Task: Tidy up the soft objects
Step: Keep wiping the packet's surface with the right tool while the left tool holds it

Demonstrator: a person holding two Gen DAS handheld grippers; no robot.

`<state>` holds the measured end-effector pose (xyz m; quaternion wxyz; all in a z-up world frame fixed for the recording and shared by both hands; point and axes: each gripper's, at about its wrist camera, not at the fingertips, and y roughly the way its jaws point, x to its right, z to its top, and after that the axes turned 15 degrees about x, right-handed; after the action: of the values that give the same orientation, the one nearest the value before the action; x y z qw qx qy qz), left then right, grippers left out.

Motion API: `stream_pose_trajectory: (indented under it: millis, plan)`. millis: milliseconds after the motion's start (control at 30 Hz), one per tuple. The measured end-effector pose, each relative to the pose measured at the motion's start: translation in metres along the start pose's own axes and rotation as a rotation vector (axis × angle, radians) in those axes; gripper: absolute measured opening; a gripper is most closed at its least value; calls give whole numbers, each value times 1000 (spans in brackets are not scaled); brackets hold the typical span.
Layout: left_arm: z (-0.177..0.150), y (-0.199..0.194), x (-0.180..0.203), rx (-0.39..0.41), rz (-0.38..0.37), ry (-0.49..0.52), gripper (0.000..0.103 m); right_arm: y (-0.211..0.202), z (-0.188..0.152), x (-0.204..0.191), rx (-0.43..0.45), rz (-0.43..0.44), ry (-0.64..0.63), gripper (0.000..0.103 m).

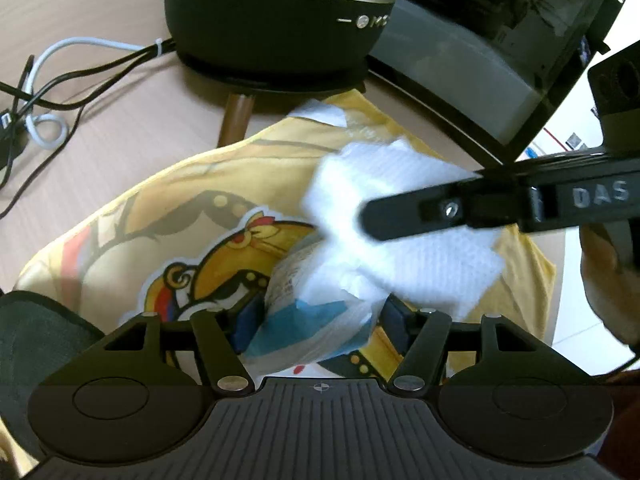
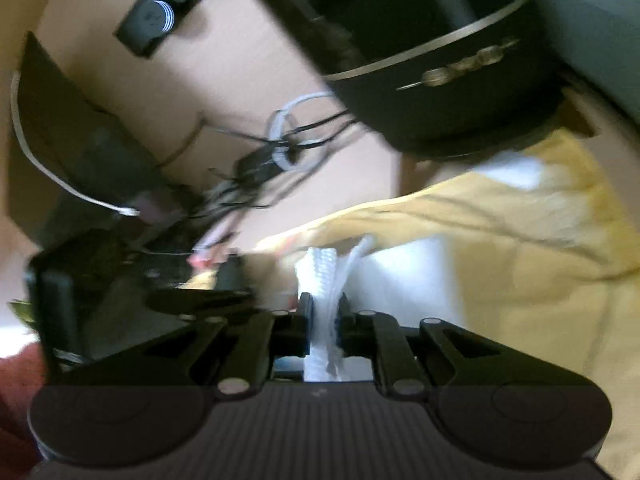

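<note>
A yellow cloth [image 1: 180, 216] with a cartoon print lies spread on the wooden table [image 1: 120, 148]. Over it, my left gripper [image 1: 322, 316] is shut on a soft tissue pack [image 1: 308, 300] in clear and blue wrapping, its blue pads pressing both sides. A white tissue sheet [image 1: 420, 256] sticks up out of the pack. My right gripper [image 1: 372, 218] comes in from the right and is shut on that sheet. In the blurred right wrist view, the right gripper [image 2: 323, 312] pinches the white sheet [image 2: 322, 272], with the yellow cloth [image 2: 540, 280] to its right.
A black round appliance [image 1: 272, 28] stands just behind the cloth on a wooden leg [image 1: 236, 120]. A dark glass-sided box [image 1: 480, 60] is at the back right. Black and white cables [image 1: 48, 92] lie tangled at the left. A hand [image 1: 608, 280] holds the right gripper.
</note>
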<state>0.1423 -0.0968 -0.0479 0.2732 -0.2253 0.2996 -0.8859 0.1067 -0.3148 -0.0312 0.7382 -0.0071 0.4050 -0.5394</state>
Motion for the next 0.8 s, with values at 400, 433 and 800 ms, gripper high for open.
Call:
stream_pose_trajectory:
  millis: [400,433,800]
  plan:
    - [-3,3,-1,-31,-4,1,73,-6,-34,-9,-37,-279,-455,45]
    - [-3,3,-2,-31,-4,0,74,-4,-38,-13,-42,-276,-500,48]
    - [-4,-4,-4,-19,12,-4,87,5,-27,-19,33,-270,-496,8]
